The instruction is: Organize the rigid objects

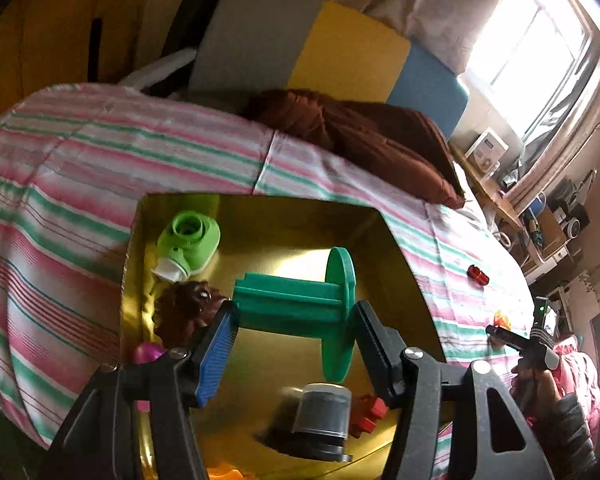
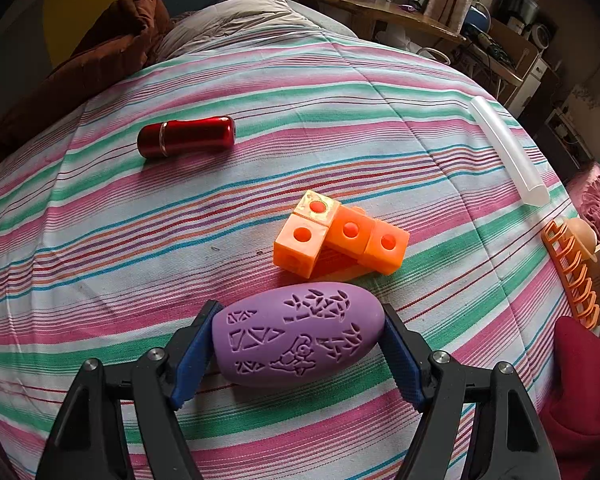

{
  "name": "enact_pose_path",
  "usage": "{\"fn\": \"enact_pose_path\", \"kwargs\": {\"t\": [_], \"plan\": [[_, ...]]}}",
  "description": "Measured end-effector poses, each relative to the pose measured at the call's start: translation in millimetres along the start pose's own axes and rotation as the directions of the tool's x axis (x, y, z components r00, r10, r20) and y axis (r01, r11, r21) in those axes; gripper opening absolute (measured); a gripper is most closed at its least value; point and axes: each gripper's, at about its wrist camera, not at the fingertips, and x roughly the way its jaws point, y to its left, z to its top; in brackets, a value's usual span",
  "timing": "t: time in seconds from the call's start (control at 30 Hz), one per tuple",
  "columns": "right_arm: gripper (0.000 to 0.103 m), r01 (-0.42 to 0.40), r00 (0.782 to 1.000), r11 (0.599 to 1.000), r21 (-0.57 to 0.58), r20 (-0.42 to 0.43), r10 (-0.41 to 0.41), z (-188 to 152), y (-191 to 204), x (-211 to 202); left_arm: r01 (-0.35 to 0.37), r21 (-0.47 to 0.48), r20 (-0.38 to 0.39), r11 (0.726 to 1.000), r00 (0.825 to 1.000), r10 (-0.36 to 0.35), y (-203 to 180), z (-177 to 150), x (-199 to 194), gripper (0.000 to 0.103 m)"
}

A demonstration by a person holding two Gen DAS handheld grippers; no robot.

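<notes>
Gold box [image 1: 396, 240] on striped bed [image 2: 100, 240] holds green cap [image 1: 190, 246], brown lump [image 1: 188, 308], black jar [image 1: 320, 416], red block [image 1: 370, 412]. Left gripper [image 1: 296, 316] pinches green spool [image 1: 300, 300] above box, axis crosswise between pads. Right gripper [image 2: 298, 336] clamps purple egg [image 2: 298, 336] lengthwise on bed, orange cubes [image 2: 340, 240] just beyond; red tube [image 2: 186, 136] farther, open cloth left.

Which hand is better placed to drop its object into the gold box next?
Left, probably. The left gripper holds the green spool over the gold box; the right gripper grips the purple egg over the bedspread.
</notes>
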Motion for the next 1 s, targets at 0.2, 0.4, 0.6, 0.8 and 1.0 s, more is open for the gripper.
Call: {"fn": "enact_pose_path", "kwargs": {"t": [0.2,0.4,0.6,0.8,1.0], "plan": [[0.077,0.0,1.0,1.0,-0.001,0.0,0.0,0.4,-0.8,0.5,-0.06,0.059,-0.088,0.996,0.994,0.065,-6.5,-26.4,26.4,0.06],[0.077,0.001,1.0,1.0,-0.002,0.0,-0.001,0.7,-1.7,1.3,-0.124,0.099,-0.139,0.987,0.981,0.137,-2.9,-47.8,50.9,0.06],[0.078,0.003,1.0,1.0,-0.005,0.0,-0.003,0.7,-1.5,1.5,-0.155,0.101,-0.117,0.983,0.979,0.166,-2.4,-54.8,44.9,0.061],[0.078,0.007,1.0,1.0,-0.008,0.003,-0.007,0.3,-1.3,1.5,-0.182,0.126,-0.04,0.975,0.981,0.188,-11.1,-56.1,18.0,0.061],[0.077,0.027,1.0,0.999,-0.033,0.013,-0.027,-0.2,3.7,-0.9,-0.266,0.141,0.076,0.954,0.963,0.257,-20.8,-60.8,-18.5,0.061]]}}
